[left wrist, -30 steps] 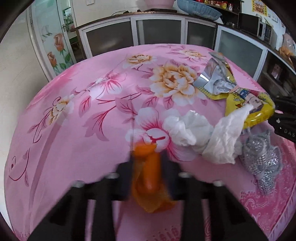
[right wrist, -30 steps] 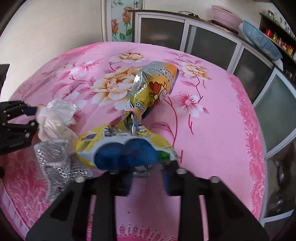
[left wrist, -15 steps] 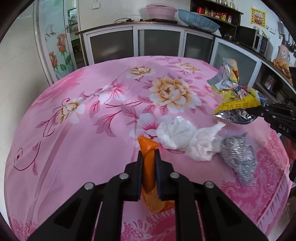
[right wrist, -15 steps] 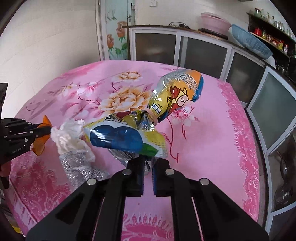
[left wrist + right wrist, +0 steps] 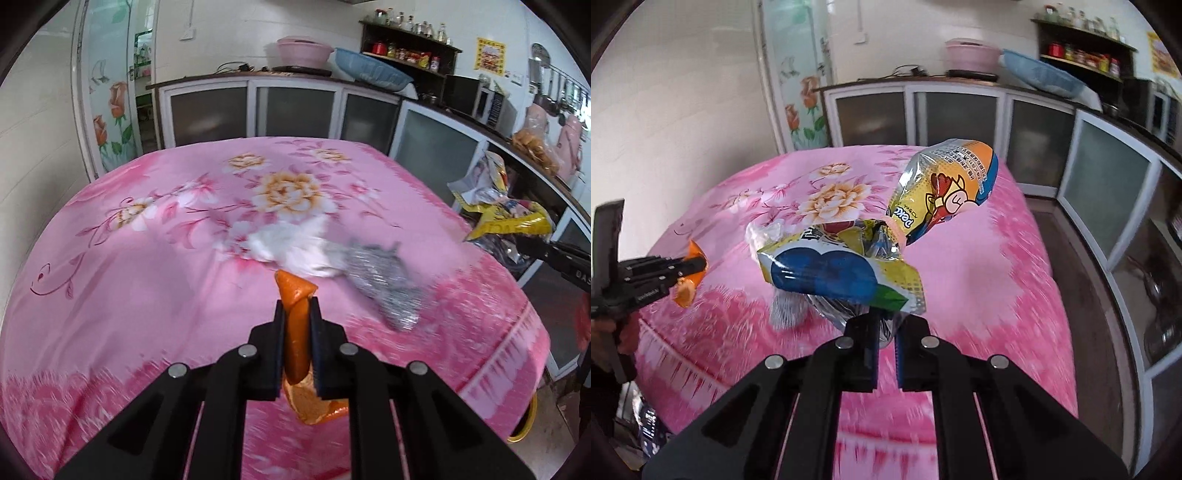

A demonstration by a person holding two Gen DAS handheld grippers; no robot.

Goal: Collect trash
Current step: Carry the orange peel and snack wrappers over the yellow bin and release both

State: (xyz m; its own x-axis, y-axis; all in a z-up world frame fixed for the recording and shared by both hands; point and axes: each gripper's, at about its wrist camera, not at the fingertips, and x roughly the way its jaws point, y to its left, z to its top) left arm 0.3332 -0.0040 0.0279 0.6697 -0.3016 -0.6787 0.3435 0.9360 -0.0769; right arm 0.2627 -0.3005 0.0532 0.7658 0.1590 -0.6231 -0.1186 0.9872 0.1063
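Above pink cloth [image 5: 147,280] — left claw [image 5: 297,321] pinching crinkly orange wrapper [image 5: 295,295].

A: Location?
B: Home kitchen. Glass-door cabinets [image 5: 295,107], basins [image 5: 304,50] on the counter, jars on a shelf [image 5: 410,55], microwave [image 5: 476,99], pink floral tablecloth [image 5: 147,240].
A: Agreed.

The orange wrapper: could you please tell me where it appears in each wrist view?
Left wrist: orange wrapper at bottom centre, clamped in the left tongs.
Right wrist: far left edge, beside the white tissue.
Shared landmark: the white tissue.
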